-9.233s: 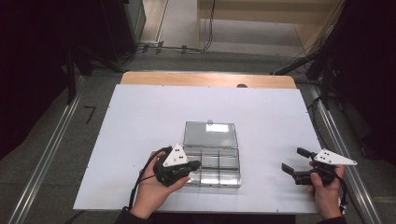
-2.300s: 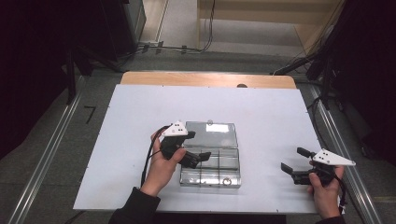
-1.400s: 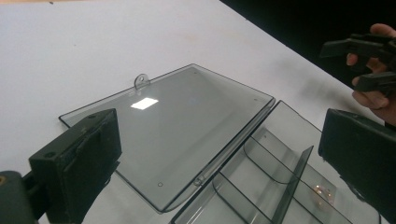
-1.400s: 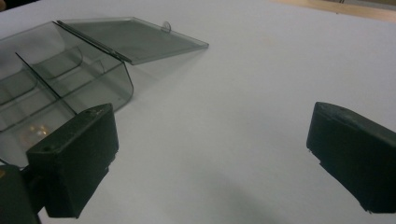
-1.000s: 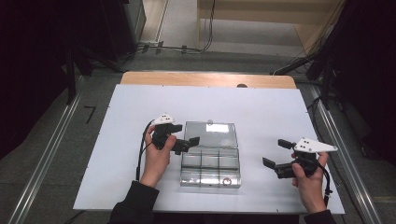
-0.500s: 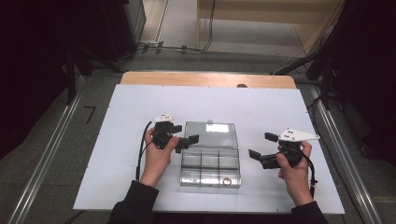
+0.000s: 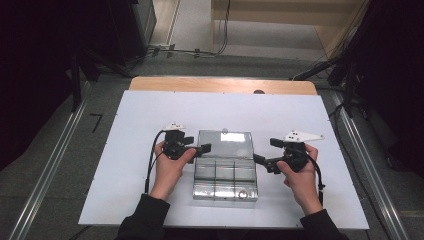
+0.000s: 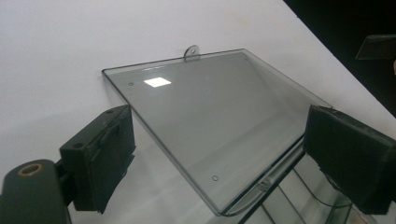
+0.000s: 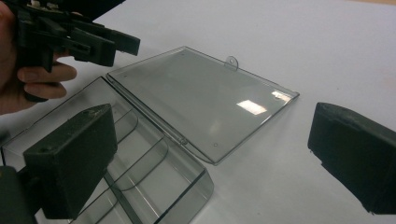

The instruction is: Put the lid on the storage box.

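With the clear box [image 7: 225, 170] already lying open on the worktop [image 7: 125, 125], both the left hand-held gripper [image 7: 202, 148] and the right hand-held gripper [image 7: 259, 161] hover empty, jaws apart; the left's have just been closing slightly.

Clear box [image 7: 225, 175]: high view shows a small ring-like thing [image 7: 242, 194] in the compartment at its near right corner; too small to tell what it is.

Left gripper view: box base cut off by the bottom edge, only a strip of its dividers [image 8: 299, 200] showing. Left gripper [image 8: 224, 163] body cut by the lower left corner; one pad runs off the right edge.

Right gripper view: box base cut off at the bottom and lower left, part hidden behind the right gripper [image 9: 210, 158] pad. Other pad cut by the right edge. The hand [image 9: 28, 70] holding the far gripper is cut by the left edge.

High view: both sleeves [image 7: 145, 220] run off the bottom edge. Surroundings of the surface [image 7: 125, 125] too dark to tell.
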`<state>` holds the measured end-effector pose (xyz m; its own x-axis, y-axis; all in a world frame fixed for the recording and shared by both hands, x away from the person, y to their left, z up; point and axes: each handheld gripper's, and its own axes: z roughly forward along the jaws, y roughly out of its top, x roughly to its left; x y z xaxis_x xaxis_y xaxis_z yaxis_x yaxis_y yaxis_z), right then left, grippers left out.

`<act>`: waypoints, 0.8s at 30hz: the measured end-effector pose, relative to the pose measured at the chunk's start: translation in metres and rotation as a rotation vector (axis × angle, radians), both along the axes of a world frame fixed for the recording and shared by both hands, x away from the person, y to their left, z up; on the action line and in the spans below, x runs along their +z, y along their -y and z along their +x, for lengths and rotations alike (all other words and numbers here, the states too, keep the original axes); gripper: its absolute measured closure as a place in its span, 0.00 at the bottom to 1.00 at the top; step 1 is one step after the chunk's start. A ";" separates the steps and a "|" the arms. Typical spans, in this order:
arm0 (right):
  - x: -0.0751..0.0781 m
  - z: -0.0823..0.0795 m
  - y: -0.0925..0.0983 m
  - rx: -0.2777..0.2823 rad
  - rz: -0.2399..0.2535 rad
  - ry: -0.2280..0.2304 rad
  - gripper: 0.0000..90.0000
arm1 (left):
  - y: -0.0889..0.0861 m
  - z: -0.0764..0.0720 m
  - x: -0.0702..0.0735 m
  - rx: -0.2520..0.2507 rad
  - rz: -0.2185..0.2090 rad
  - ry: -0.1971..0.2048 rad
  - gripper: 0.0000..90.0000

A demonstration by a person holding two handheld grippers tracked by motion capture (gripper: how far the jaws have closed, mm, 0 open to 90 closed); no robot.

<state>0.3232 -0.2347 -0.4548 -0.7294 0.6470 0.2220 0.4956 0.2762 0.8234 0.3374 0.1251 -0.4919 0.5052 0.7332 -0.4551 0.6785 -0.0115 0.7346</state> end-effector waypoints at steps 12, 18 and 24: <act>-0.017 0.019 -0.011 -0.033 0.047 -0.123 0.05 | 0.001 0.003 -0.008 0.026 0.021 -0.070 0.20; -0.030 0.024 -0.017 -0.072 0.003 -0.190 0.07 | 0.004 0.004 -0.012 0.023 0.017 -0.092 0.24; -0.040 0.026 -0.024 -0.105 0.006 -0.262 0.15 | 0.008 0.003 -0.013 0.006 0.022 -0.098 0.28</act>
<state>0.3496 -0.2108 -0.4949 -0.5756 0.7143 0.3982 0.7176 0.2076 0.6648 0.3402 0.1171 -0.5048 0.4547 0.7463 -0.4861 0.7471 -0.0226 0.6643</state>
